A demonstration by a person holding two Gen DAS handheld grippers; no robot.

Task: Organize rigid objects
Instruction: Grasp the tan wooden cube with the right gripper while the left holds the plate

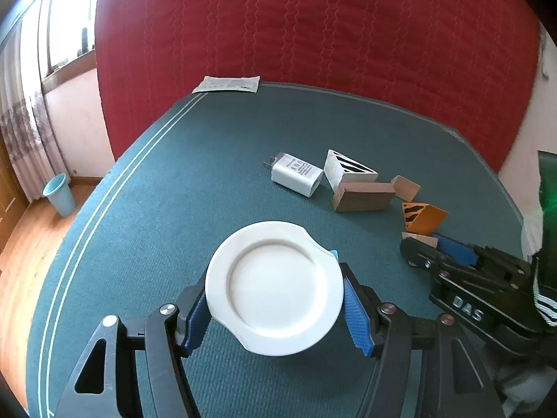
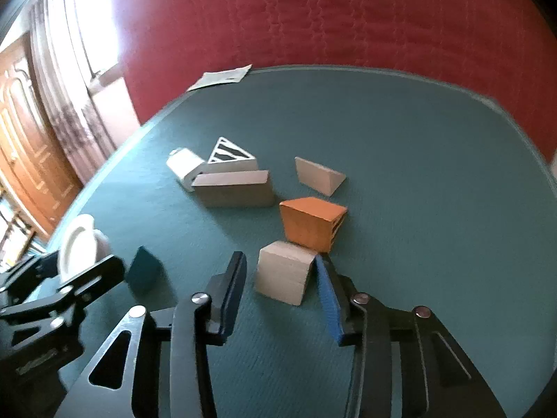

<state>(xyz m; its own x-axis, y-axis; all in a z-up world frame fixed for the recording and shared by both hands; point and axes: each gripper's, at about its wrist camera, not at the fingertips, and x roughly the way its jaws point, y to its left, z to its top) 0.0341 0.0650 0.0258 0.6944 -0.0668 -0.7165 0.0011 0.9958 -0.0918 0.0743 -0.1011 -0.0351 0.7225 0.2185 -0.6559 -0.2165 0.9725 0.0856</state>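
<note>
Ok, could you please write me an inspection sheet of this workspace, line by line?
Surface: green table cloth, flat.
Job's things: white plate; charger plug, striped white wedge, brown block, pale wedge, orange wedge, pale wooden block, loosely clustered.
Clutter: paper sheet at the far edge.
Grippers: left gripper shut on the white plate; right gripper open around the pale wooden block, one pad apart from it.
Cables: nothing seen.
Surroundings: red quilt behind; blue bin on the wooden floor.

Blue bin (image 1: 60,195), paper sheet (image 1: 228,84), curtain (image 1: 24,139)
</note>
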